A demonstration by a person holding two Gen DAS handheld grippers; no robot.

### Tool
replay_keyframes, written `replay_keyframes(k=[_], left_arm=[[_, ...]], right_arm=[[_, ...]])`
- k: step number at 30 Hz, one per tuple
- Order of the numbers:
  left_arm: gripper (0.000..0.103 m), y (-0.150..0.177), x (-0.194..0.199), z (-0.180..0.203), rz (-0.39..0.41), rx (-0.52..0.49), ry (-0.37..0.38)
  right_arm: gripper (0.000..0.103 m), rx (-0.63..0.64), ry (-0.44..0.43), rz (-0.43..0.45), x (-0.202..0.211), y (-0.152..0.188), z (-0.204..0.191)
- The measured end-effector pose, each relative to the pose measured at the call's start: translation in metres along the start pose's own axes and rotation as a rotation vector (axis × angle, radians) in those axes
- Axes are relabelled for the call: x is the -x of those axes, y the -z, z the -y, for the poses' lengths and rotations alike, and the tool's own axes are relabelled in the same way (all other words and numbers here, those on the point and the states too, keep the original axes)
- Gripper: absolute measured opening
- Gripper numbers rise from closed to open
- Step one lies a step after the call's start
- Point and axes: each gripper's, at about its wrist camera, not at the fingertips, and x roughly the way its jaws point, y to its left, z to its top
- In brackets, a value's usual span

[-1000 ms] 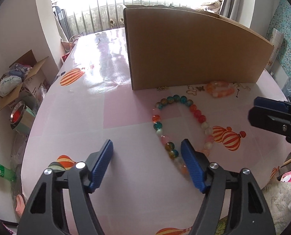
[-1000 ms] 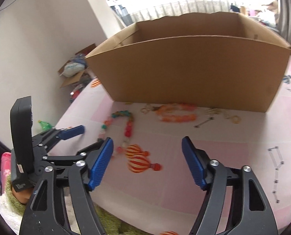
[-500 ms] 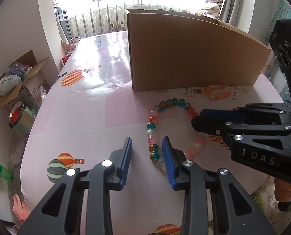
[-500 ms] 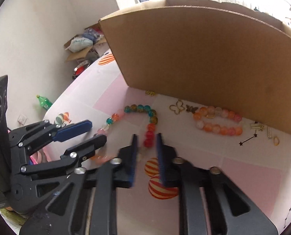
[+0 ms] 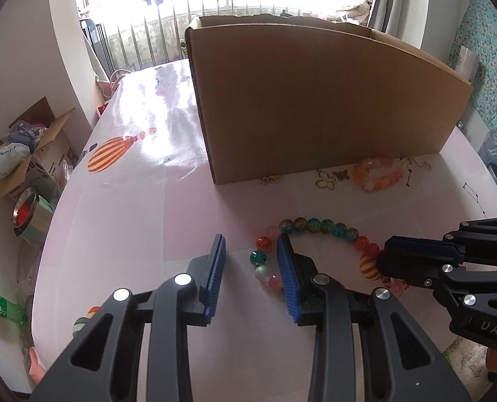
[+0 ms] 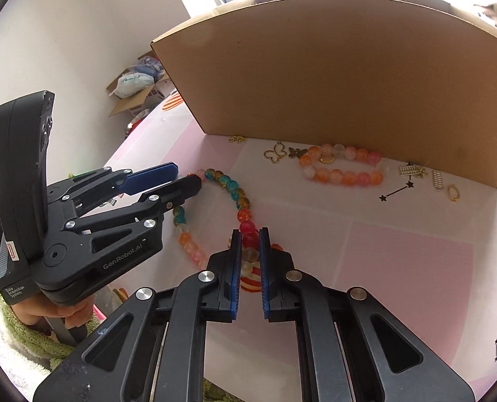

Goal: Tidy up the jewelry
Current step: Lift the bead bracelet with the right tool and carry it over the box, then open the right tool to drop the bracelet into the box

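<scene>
The multicoloured glass-bead bracelet [image 6: 230,184] lies flat on the pink balloon-print table [image 6: 399,261], near its front edge, before the tall brown cardboard box [image 6: 332,73]. I have my right gripper [image 6: 248,239] at the loop's right side: its blue pads are closing, nearly together, with red and pale beads between them; I cannot tell that they press yet. My left gripper [image 5: 251,254] stands at the loop's left side, fingers partly spread, a teal bead and a pale bead in the gap, no pad pressing on them. An orange-and-pink bead bracelet [image 6: 343,167] rests just before the box wall, apart from the first. A gold butterfly charm [image 6: 275,152] and small gold trinkets [image 6: 439,181] lie along the same wall.
</scene>
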Motion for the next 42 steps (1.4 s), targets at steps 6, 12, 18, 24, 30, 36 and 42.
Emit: replay_keyframes(k=[6,12,18,24,30,36,42], left_arm=[[0.009,0.003,0.004,0.011,0.016,-0.039,0.021],[0.009,0.002,0.020,0.013,0.049,-0.033,0.049],[0.009,-0.011,0.049,0.007,0.111,0.010,0.101],[0.009,-0.046,0.094,0.005,0.249,-0.014,0.145],[0.009,-0.107,0.115,0.001,0.385,-0.071,0.115],[0.009,-0.160,0.056,-0.006,0.259,-0.067,0.102],[0.010,-0.171,-0.012,-0.014,0.075,-0.067,0.048]], right_arm=[[0.008,0.055,0.026,-0.002,-0.001,-0.003,-0.005],[0.007,0.010,0.012,0.033,0.004,-0.004,0.002],[0.007,-0.008,0.007,0.101,0.031,-0.014,0.009],[0.007,0.046,-0.007,0.225,0.077,-0.042,-0.001],[0.007,0.144,-0.002,0.329,0.103,-0.104,-0.003],[0.007,0.093,-0.043,0.177,0.055,-0.172,0.024],[0.008,0.001,-0.081,-0.077,-0.017,-0.194,0.043]])
